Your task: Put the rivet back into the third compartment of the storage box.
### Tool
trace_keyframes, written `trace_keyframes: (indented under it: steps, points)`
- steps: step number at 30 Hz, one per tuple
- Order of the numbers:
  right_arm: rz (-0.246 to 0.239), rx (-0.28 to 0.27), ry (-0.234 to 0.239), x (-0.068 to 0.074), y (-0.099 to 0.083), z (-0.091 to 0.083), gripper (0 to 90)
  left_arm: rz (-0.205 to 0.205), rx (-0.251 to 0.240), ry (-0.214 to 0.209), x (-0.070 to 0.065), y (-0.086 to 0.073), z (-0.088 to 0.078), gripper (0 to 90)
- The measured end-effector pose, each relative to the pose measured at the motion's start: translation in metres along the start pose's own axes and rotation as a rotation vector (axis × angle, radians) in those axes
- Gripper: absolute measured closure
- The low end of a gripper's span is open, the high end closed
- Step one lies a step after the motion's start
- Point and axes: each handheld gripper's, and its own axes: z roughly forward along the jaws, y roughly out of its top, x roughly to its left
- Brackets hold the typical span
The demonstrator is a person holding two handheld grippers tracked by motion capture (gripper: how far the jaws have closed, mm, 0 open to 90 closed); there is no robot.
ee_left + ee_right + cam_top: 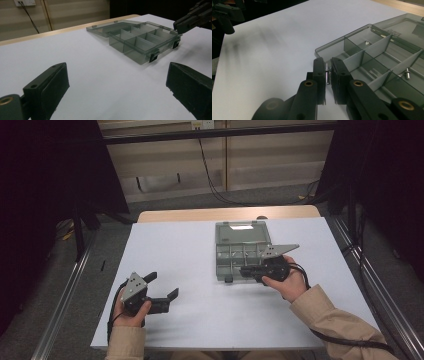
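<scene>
Two claws are over a white worktop [200, 270], and the action is on the right: the right claw [327, 75] has its jaws nearly together, pinching a small silver screw [327, 74] upright between the pads, just at the near-left corner of a smoky grey compartment box [243, 257]. That box sits right of the worktop's middle, its lid [242, 232] thrown flat open toward the far edge, pale dividers cutting the tray into cells; another small screw [407, 74] stands in one cell at the right of the right gripper view. Over on the left, the left claw [162, 290] is held by a hand in a beige sleeve near the front edge, well apart from the box, jaws spread wide with nothing between them but bare white surface. The worktop is a clean white sheet with a strip of light wood [230, 213] showing along its far edge. Beyond it: grey carpet, a beige panelled wall, a wall socket [25, 2] with black cables trailing down, dark curtains either side, and metal rails [65, 295] running along the floor left and right.
</scene>
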Motion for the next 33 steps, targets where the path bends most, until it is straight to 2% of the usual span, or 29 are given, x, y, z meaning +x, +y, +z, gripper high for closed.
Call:
trace_keyframes:
  steps: [7,18,33]
  points:
    - [0.002,-0.002,-0.019,-0.005,0.004,-0.003,82.5,0.0,0.002,0.005,-0.001,0.0,0.0,4.3]
    - [0.02,-0.022,-0.063,-0.019,0.009,-0.004,82.5,-0.005,-0.002,-0.001,0.0,0.0,0.0,4.3]
    - [0.039,-0.02,-0.126,-0.038,0.018,-0.003,82.5,0.001,0.002,0.007,0.0,0.0,0.0,4.3]
